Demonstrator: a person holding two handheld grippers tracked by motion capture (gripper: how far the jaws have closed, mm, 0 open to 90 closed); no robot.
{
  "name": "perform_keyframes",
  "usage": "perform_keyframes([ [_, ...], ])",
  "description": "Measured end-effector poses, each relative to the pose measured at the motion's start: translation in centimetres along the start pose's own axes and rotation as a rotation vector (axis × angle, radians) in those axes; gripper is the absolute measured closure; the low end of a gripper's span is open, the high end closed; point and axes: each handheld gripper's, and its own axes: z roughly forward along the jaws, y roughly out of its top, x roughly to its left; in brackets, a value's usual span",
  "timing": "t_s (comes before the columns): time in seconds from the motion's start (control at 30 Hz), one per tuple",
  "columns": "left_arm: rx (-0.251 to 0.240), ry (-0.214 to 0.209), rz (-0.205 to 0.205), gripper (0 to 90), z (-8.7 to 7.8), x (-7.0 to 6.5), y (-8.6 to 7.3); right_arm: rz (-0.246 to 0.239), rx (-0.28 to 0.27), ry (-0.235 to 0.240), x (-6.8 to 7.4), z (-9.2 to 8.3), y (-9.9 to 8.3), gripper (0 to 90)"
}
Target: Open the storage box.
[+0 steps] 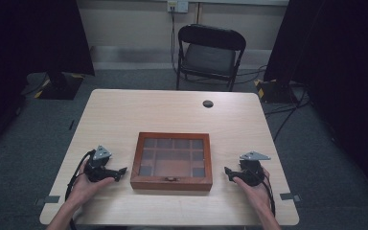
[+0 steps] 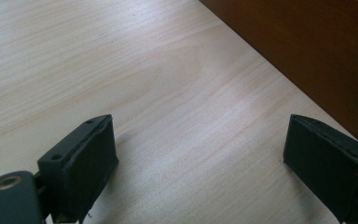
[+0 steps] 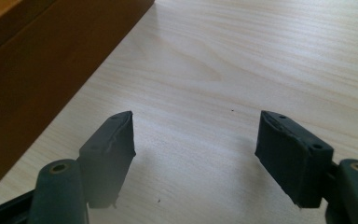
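A brown wooden box (image 1: 171, 161) with a glass lid over several compartments lies shut near the front middle of the table; a small clasp sits on its front wall. My left gripper (image 1: 121, 172) rests on the table just left of the box, jaws pointing at its side, open with nothing between them. In the left gripper view the gripper (image 2: 200, 158) has the box's brown wall (image 2: 317, 51) at the upper right. My right gripper (image 1: 228, 172) lies just right of the box, open and empty. The right gripper view has this gripper (image 3: 195, 147) beside the box wall (image 3: 37, 70).
The light wooden table (image 1: 172, 115) has a round cable hole (image 1: 208, 103) near its far edge. A black folding chair (image 1: 210, 55) stands behind the table. Dark curtains hang at both sides, and cables run on the grey floor at the right.
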Motion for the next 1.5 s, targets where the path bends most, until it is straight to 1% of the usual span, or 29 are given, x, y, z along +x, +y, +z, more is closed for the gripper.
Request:
perform_keyframes([
  [0.1, 0.000, 0.000, -0.002, 8.6, 0.0, 0.0, 0.0, 0.013, -0.006, 0.024, 0.0, -0.4, 0.2, 32.9],
  [0.17, 0.000, 0.000, 0.001, 8.6, 0.0, 0.0, 0.0, 0.020, -0.017, 0.052, 0.0, -0.6, 0.4, 39.1],
  [0.2, 0.000, 0.000, 0.001, 8.6, 0.0, 0.0, 0.0, 0.024, -0.019, 0.075, 0.0, -0.7, 0.5, 40.4],
  [0.23, 0.000, 0.000, 0.000, 8.6, 0.0, 0.0, 0.0, 0.027, -0.027, 0.085, 0.1, -0.9, 0.7, 40.8],
  [0.27, 0.000, 0.000, 0.000, 8.6, 0.0, 0.0, 0.0, 0.027, -0.027, 0.085, 0.1, -0.9, 0.7, 40.8],
  [0.3, 0.000, 0.001, 0.001, 8.6, 0.0, 0.0, 0.0, 0.035, -0.053, 0.110, 0.1, -1.4, 1.0, 42.2],
  [0.4, 0.000, 0.001, 0.000, 8.6, 0.0, 0.0, 0.0, 0.034, -0.062, 0.139, 0.4, -1.9, 1.5, 44.5],
  [0.47, 0.000, 0.001, 0.000, 8.6, 0.0, 0.0, 0.0, 0.022, -0.065, 0.165, 0.7, -2.0, 1.8, 44.8],
  [0.53, 0.000, 0.001, 0.000, 8.6, 0.0, 0.0, 0.0, 0.011, -0.068, 0.180, 1.0, -2.1, 2.1, 46.0],
  [0.6, 0.000, 0.001, 0.000, 8.6, 0.0, 0.0, 0.0, -0.004, -0.079, 0.194, 1.4, -2.4, 2.4, 47.5],
  [0.7, 0.000, 0.001, 0.000, 8.6, 0.0, 0.0, 0.0, -0.016, -0.109, 0.228, 1.9, -3.1, 3.0, 49.7],
  [0.77, 0.000, 0.001, 0.000, 8.6, 0.0, 0.0, 0.0, -0.029, -0.120, 0.248, 2.2, -3.5, 3.5, 50.9],
  [0.87, 0.000, 0.001, 0.000, 8.6, 0.0, 0.0, 0.0, -0.049, -0.122, 0.271, 2.6, -3.9, 4.0, 52.2],
  [0.9, 0.000, 0.001, 0.000, 8.6, 0.0, 0.0, 0.0, -0.049, -0.122, 0.271, 2.6, -3.9, 4.0, 52.2],
  [1.0, 0.000, 0.000, 0.000, 8.6, 0.0, 0.0, 0.0, -0.081, -0.120, 0.292, 3.2, -4.0, 4.7, 53.2],
  [1.03, 0.000, 0.000, -0.003, 8.6, 0.0, 0.0, 0.0, -0.086, -0.119, 0.302, 3.5, -4.0, 4.9, 53.2],
  [1.07, 0.000, 0.000, -0.003, 8.5, 0.0, 0.0, 0.0, -0.086, -0.119, 0.302, 3.5, -4.0, 4.9, 53.2],
  [1.1, -0.001, -0.004, 0.000, 8.3, 0.1, 0.0, 0.0, -0.098, -0.125, 0.314, 4.0, -4.0, 5.4, 53.5],
  [1.17, 0.000, -0.007, -0.003, 7.5, 0.2, 0.0, 0.1, -0.105, -0.135, 0.331, 4.6, -4.0, 6.0, 54.0],
  [1.3, 0.005, -0.005, 0.006, 6.3, 0.3, 0.1, 0.2, -0.145, -0.127, 0.380, 6.2, -3.4, 6.9, 55.9],
  [1.33, 0.005, -0.005, 0.006, 6.3, 0.3, 0.1, 0.2, -0.145, -0.127, 0.380, 6.2, -3.4, 6.9, 55.9],
  [1.37, 0.006, -0.006, 0.006, 6.3, 0.3, 0.1, 0.2, -0.171, -0.119, 0.404, 7.2, -3.0, 7.3, 57.0],
  [1.4, 0.006, -0.006, 0.006, 6.3, 0.3, 0.1, 0.2, -0.171, -0.119, 0.404, 7.2, -3.0, 7.3, 57.0],
  [1.43, 0.007, -0.006, 0.006, 6.3, 0.3, 0.1, 0.2, -0.195, -0.113, 0.433, 8.2, -2.6, 7.7, 58.8],
  [1.5, 0.006, -0.006, 0.006, 6.3, 0.3, 0.1, 0.2, -0.218, -0.103, 0.465, 9.3, -2.2, 8.1, 59.5],
])
